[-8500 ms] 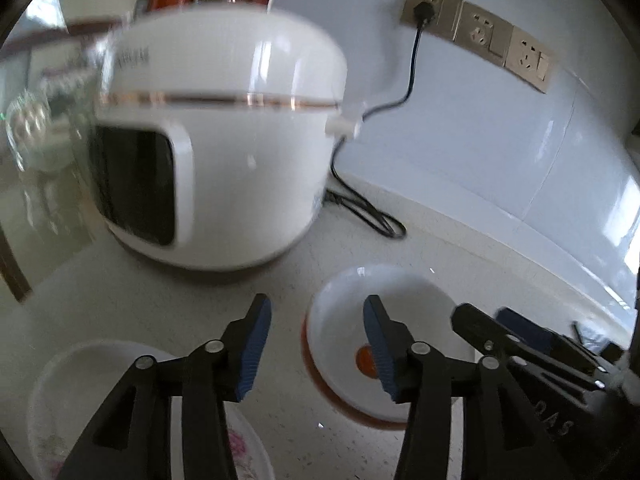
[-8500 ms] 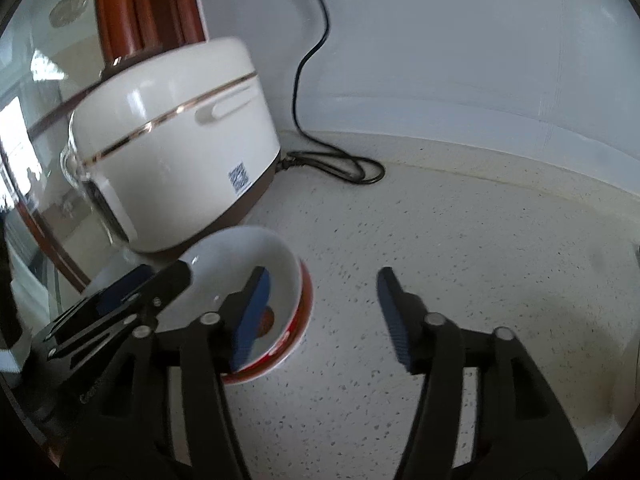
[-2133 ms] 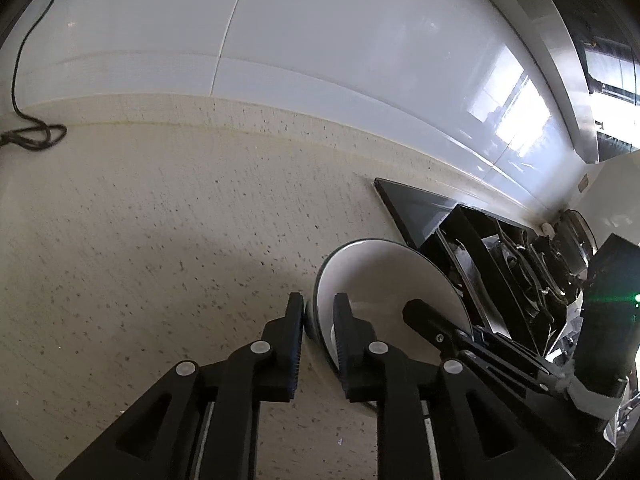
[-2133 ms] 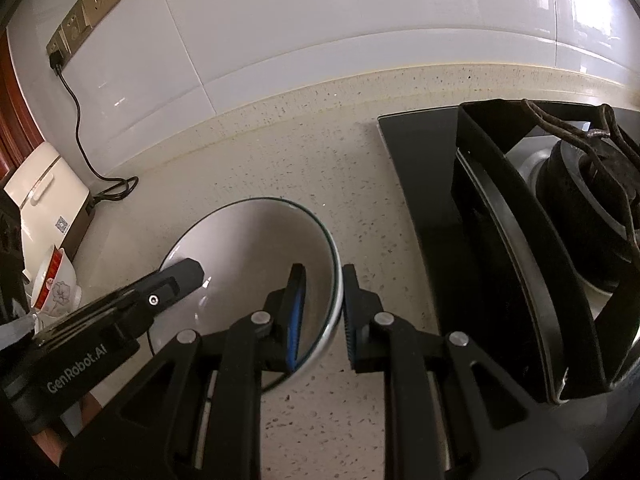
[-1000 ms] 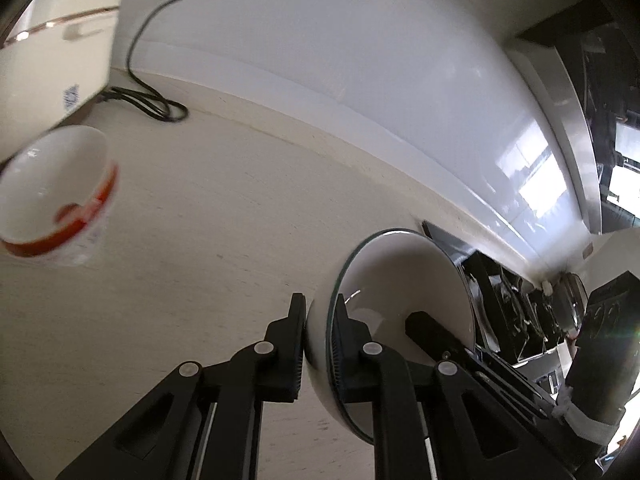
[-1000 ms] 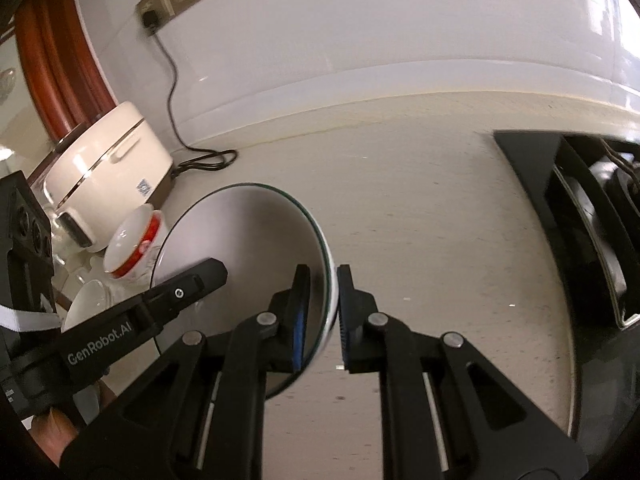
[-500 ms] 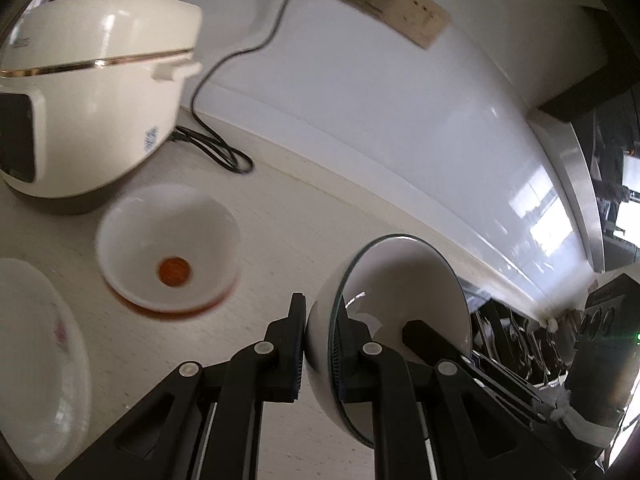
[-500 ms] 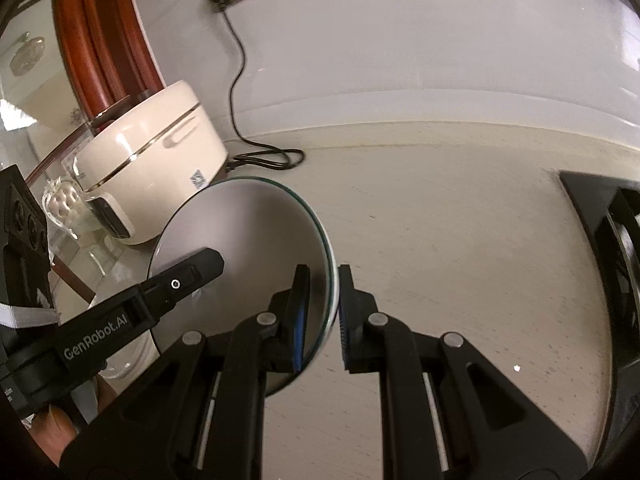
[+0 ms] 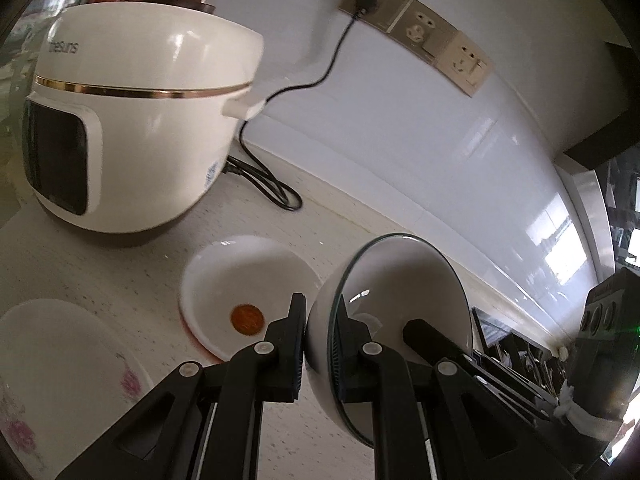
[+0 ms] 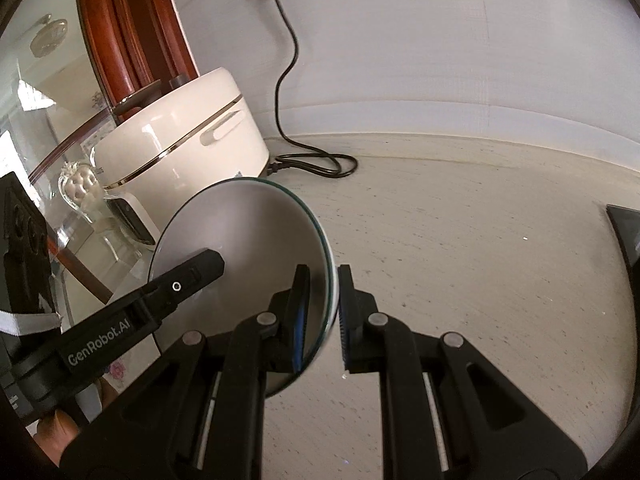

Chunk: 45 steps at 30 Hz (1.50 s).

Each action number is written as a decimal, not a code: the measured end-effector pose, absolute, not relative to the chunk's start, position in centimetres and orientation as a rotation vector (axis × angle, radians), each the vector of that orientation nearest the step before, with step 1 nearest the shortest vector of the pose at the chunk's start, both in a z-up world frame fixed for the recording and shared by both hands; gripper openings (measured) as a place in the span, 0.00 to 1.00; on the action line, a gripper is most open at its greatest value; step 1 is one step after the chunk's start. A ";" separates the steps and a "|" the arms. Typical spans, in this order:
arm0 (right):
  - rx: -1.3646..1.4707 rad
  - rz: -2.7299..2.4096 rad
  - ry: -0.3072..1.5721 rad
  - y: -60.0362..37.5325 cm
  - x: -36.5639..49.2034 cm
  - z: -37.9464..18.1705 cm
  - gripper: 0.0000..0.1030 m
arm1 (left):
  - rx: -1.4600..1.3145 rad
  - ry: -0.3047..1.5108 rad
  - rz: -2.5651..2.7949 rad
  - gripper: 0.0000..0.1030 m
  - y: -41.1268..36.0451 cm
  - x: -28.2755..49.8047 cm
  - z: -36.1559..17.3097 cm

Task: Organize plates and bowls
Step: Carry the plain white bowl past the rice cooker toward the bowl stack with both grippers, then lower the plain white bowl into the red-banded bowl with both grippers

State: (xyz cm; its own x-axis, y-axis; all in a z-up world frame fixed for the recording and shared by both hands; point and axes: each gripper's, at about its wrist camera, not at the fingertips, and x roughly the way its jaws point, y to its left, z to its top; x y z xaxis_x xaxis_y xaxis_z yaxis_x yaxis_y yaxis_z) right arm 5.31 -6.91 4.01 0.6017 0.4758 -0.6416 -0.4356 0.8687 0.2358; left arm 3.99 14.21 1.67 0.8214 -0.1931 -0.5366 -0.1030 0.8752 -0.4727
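The left gripper point(image 9: 318, 342) and right gripper point(image 10: 322, 312) each clench opposite rims of a white green-rimmed ceramic bowl point(image 9: 404, 300), held tilted above the speckled beige counter point(image 10: 460, 240). Beneath it, near the counter's back edge, a white red-banded bowl point(image 9: 240, 276) sits just beside a white rice cooker point(image 9: 132, 120)

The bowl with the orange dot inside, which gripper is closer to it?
Left. The left gripper hangs just right of the bowl with the orange dot, holding the green-rimmed bowl. The right gripper grips the far rim, farther away.
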 end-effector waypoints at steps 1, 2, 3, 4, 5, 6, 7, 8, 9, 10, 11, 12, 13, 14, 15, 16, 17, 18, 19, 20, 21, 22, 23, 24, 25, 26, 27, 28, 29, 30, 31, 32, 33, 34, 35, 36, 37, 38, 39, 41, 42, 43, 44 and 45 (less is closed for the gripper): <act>0.056 0.533 0.760 -6.6 5.5 3.9 0.16 | -0.513 0.609 -0.044 0.12 14.5 4.1 1.7; 0.055 0.539 0.761 -6.3 5.7 3.9 0.16 | -0.515 0.606 -0.038 0.12 14.7 4.1 1.6; 0.056 0.548 0.761 -6.0 5.9 3.8 0.16 | -0.518 0.602 -0.031 0.12 15.1 4.3 1.5; 0.056 0.557 0.761 -5.7 6.1 3.8 0.16 | -0.520 0.598 -0.026 0.12 15.5 4.5 1.5; 0.056 0.564 0.758 -5.4 6.2 3.8 0.16 | -0.522 0.595 -0.022 0.12 15.8 4.6 1.5; 0.052 0.568 0.754 -5.2 6.3 3.8 0.16 | -0.524 0.592 -0.018 0.12 16.1 4.7 1.4; 0.048 0.574 0.748 -4.9 6.5 3.9 0.16 | -0.527 0.588 -0.011 0.12 16.4 4.8 1.4; 0.048 0.582 0.743 -4.5 6.6 3.9 0.16 | -0.527 0.583 -0.003 0.12 16.7 4.9 1.4; 0.049 0.589 0.741 -4.3 6.8 3.9 0.16 | -0.526 0.576 0.006 0.12 16.9 5.0 1.4; 0.055 0.600 0.739 -4.0 7.2 3.9 0.16 | -0.525 0.569 0.017 0.12 17.2 5.1 1.4; 0.061 0.609 0.738 -3.8 7.4 4.0 0.16 | -0.523 0.564 0.026 0.12 17.4 5.1 1.5; 0.065 0.619 0.734 -3.5 7.7 3.9 0.16 | -0.520 0.558 0.036 0.12 17.6 5.1 1.5; 0.063 0.623 0.730 -3.2 7.8 3.9 0.16 | -0.516 0.553 0.047 0.12 17.8 5.2 1.4; 0.055 0.626 0.722 -2.9 7.9 3.9 0.16 | -0.512 0.549 0.054 0.12 17.9 5.3 1.4; 0.045 0.628 0.714 -2.5 8.0 3.8 0.16 | -0.508 0.547 0.062 0.12 18.0 5.4 1.3; 0.034 0.629 0.708 -2.2 8.0 3.7 0.16 | -0.504 0.545 0.073 0.12 18.1 5.5 1.2; 0.025 0.629 0.705 -1.9 8.1 3.5 0.16 | -0.502 0.544 0.078 0.12 18.2 5.6 1.0; 0.020 0.629 0.705 -1.9 8.1 3.3 0.16 | -0.499 0.543 0.084 0.12 18.2 5.7 0.9; 0.016 0.629 0.706 -1.8 8.2 3.1 0.16 | -0.496 0.544 0.089 0.12 18.2 5.8 0.7; 0.012 0.629 0.710 -1.7 8.3 2.9 0.16 | -0.493 0.544 0.095 0.12 18.2 5.7 0.6; 0.009 0.632 0.714 -1.5 8.4 2.6 0.16 | -0.485 0.545 0.107 0.12 18.2 5.7 0.4; 0.009 0.639 0.718 -1.4 8.5 2.3 0.16 | -0.480 0.545 0.118 0.12 18.2 5.7 0.2; 0.007 0.645 0.724 -1.3 8.5 2.0 0.16 | -0.480 0.546 0.123 0.12 18.3 5.7 0.1; 0.006 0.647 0.727 -1.3 8.6 1.8 0.16 | -0.483 0.550 0.125 0.12 18.3 5.8 -0.1; -0.001 0.647 0.730 -1.1 8.6 1.7 0.16 | -0.488 0.554 0.127 0.12 18.5 5.8 -0.3; -0.013 0.644 0.729 -0.9 8.5 1.6 0.16 | -0.490 0.557 0.129 0.12 18.6 5.9 -0.4; -0.021 0.642 0.727 -0.8 8.5 1.6 0.16 | -0.490 0.560 0.132 0.12 18.6 6.0 -0.5; -0.030 0.640 0.725 -0.6 8.4 1.5 0.16 | -0.491 0.561 0.135 0.12 18.7 6.1 -0.6; -0.031 0.641 0.726 -0.6 8.4 1.3 0.16 | -0.492 0.559 0.136 0.12 18.8 6.1 -0.6; -0.032 0.643 0.728 -0.6 8.4 1.3 0.17 | -0.492 0.558 0.140 0.12 18.8 6.1 -0.7; -0.032 0.647 0.731 -0.6 8.5 1.2 0.17 | -0.489 0.560 0.143 0.12 18.7 6.1 -0.6; -0.031 0.650 0.733 -0.7 8.5 1.1 0.17 | -0.484 0.562 0.145 0.12 18.7 6.1 -0.7; -0.032 0.649 0.737 -0.7 8.5 1.1 0.17 | -0.480 0.565 0.145 0.12 18.7 6.2 -0.7; -0.035 0.647 0.738 -0.6 8.5 1.0 0.17 | -0.478 0.569 0.146 0.12 18.7 6.3 -0.8; -0.038 0.646 0.738 -0.5 8.6 1.0 0.17 | -0.480 0.571 0.147 0.12 18.7 6.3 -0.9; -0.042 0.647 0.736 -0.4 8.6 1.0 0.18 | -0.480 0.568 0.152 0.12 18.8 6.2 -1.0; -0.042 0.649 0.735 -0.4 8.6 1.0 0.18 | -0.473 0.562 0.160 0.12 18.7 6.1 -0.9; -0.040 0.649 0.735 -0.4 8.6 1.0 0.19 | -0.467 0.558 0.166 0.12 18.7 6.1 -0.8; -0.038 0.650 0.735 -0.4 8.6 1.0 0.19 | -0.463 0.555 0.169 0.12 18.7 6.2 -0.8; -0.036 0.650 0.734 -0.4 8.6 1.0 0.19 | -0.461 0.553 0.168 0.12 18.8 6.3 -0.8; -0.035 0.650 0.732 -0.4 8.6 1.0 0.19 | -0.457 0.552 0.171 0.12 18.7 6.3 -0.7; -0.034 0.650 0.730 -0.4 8.6 1.0 0.19 | -0.454 0.549 0.173 0.12 18.7 6.3 -0.8; -0.037 0.649 0.727 -0.4 8.5 1.1 0.19 | -0.450 0.549 0.175 0.12 18.6 6.3 -0.8; -0.041 0.646 0.720 -0.4 8.4 1.1 0.19 | -0.446 0.548 0.175 0.12 18.6 6.3 -0.8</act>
